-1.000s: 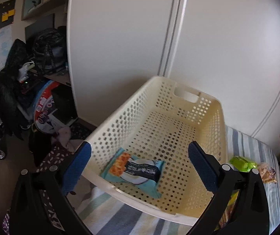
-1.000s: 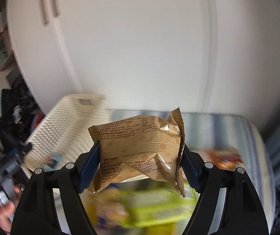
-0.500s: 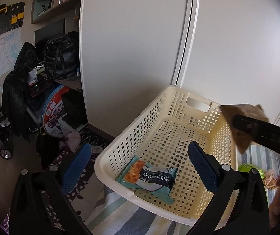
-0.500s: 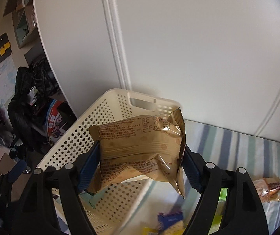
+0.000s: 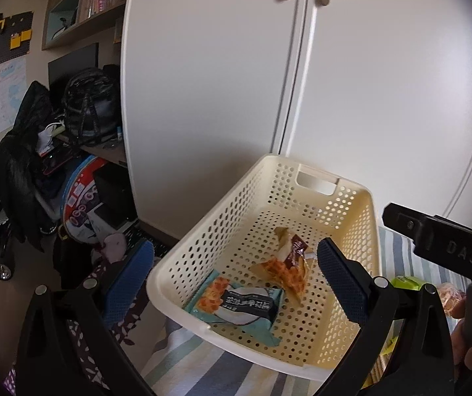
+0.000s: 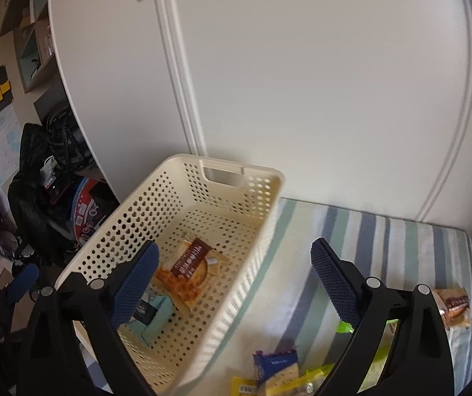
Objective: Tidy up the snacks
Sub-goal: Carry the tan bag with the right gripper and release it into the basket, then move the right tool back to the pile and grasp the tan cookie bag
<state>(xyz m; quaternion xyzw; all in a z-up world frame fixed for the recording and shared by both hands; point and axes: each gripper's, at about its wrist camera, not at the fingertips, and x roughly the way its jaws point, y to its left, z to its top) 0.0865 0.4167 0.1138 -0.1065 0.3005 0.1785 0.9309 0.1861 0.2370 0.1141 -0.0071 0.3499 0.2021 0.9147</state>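
Note:
A cream perforated basket (image 5: 364,227) (image 6: 268,194) stands on the striped bed. Inside it lie a teal snack packet (image 5: 239,303) (image 6: 156,313) and a tan and brown snack packet (image 5: 285,264) (image 6: 189,269), the tan one resting partly tilted beside the teal one. My left gripper (image 5: 236,277) hovers open over the basket's near end with nothing in it. My right gripper (image 6: 236,277) is open and empty above the basket's right wall; its black body (image 5: 440,247) shows at the right of the left wrist view.
Loose snacks lie on the striped bedding (image 6: 384,241): a blue and yellow pack (image 6: 275,369), green packets (image 6: 367,356) (image 5: 407,283) and a brown wrapped one (image 6: 453,307). White wardrobe doors (image 5: 334,82) stand close behind. Bags and clutter (image 5: 71,165) fill the floor at left.
My right gripper carried the tan packet over the basket, opened and let it go; the packet now lies in the basket. The left gripper rose and drew back a little.

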